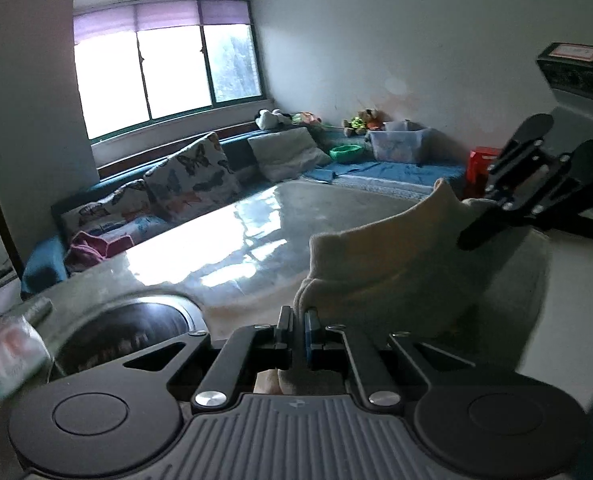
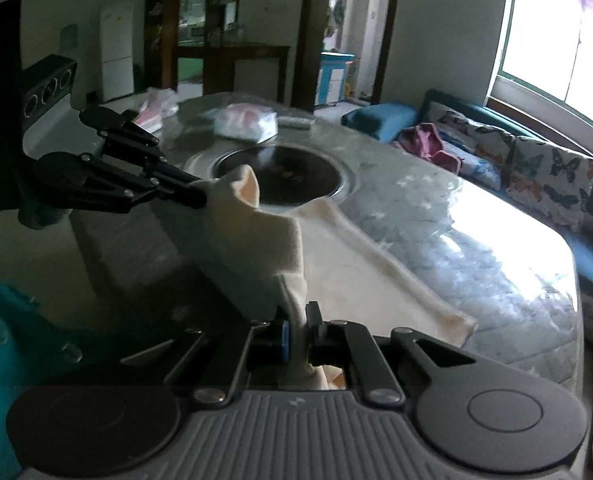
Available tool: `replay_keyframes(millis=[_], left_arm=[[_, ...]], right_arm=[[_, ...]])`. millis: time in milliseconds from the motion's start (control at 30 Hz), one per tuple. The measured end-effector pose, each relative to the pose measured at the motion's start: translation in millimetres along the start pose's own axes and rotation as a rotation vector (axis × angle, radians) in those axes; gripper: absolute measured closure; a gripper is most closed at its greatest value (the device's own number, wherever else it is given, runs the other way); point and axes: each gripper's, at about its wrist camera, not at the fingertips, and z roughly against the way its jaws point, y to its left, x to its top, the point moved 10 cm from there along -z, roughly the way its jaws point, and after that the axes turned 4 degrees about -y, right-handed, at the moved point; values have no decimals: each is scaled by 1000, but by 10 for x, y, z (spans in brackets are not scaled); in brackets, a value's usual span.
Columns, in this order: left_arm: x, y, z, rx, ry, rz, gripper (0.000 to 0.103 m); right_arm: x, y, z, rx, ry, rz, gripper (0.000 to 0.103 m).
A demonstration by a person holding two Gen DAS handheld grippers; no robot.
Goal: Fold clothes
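We hold the cream garment [image 2: 256, 248] by one edge above the glass table [image 2: 476, 240], its far end trailing there; left gripper [image 1: 298, 322] and right gripper [image 2: 296, 326] each clench a corner, probably to fold it.

A glossy grey surface [image 2: 436, 216] with a round dark inset [image 2: 292, 176] carries a cream garment [image 2: 368, 272] and plastic-wrapped packets [image 2: 248, 120].

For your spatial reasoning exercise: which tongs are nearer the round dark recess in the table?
Left. The left tongs grip the cream cloth beside the recess; the right tongs grip it farther away.
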Motion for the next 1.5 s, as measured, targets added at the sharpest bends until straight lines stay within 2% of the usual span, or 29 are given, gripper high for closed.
replay_keyframes(millis=[167, 267, 433, 500, 600, 667, 767, 833, 900, 967, 1067, 1167, 1300, 1500], left_arm=[[189, 283, -522, 11, -3, -20, 98], [188, 420, -914, 2, 36, -12, 98], [-51, 605, -1544, 36, 125, 31, 98], [-167, 625, -1676, 37, 147, 40, 95], [-238, 703, -1706, 76, 156, 68, 92], [-283, 756, -1722, 102, 162, 86, 82], [-231, 942, -1644, 204, 130, 107, 82], [-215, 1046, -1549, 226, 132, 164, 82], [-141, 1037, -1452, 204, 106, 199, 84], [-109, 890, -1373, 149, 90, 209, 83], [-141, 595, -1333, 69, 109, 207, 84], [-237, 481, -1385, 56, 133, 201, 84], [-362, 559, -1481, 47, 184, 245, 85], [-161, 642, -1618, 18, 154, 272, 85]], right_arm=[[125, -395, -266, -32, 6, -29, 97], [135, -688, -523, -50, 30, -66, 97], [-53, -1069, -986, -83, 81, -172, 94], [-152, -1166, -1069, -109, 78, -226, 92], [-299, -1308, -1181, -149, 72, -307, 80], [-332, -1404, -1155, -193, 59, -344, 71], [-331, -1508, -1107, -259, 39, -374, 70], [-265, -1508, -1022, -298, 2, -380, 70], [-157, -1442, -954, -306, -43, -361, 70], [-44, -1348, -945, -297, -75, -333, 70], [38, -1204, -1161, -232, -49, -311, 71], [16, -1167, -1405, -197, -13, -339, 73], [-152, -1230, -1671, -203, 27, -393, 75], [-29, -1139, -1618, -181, -20, -388, 74]])
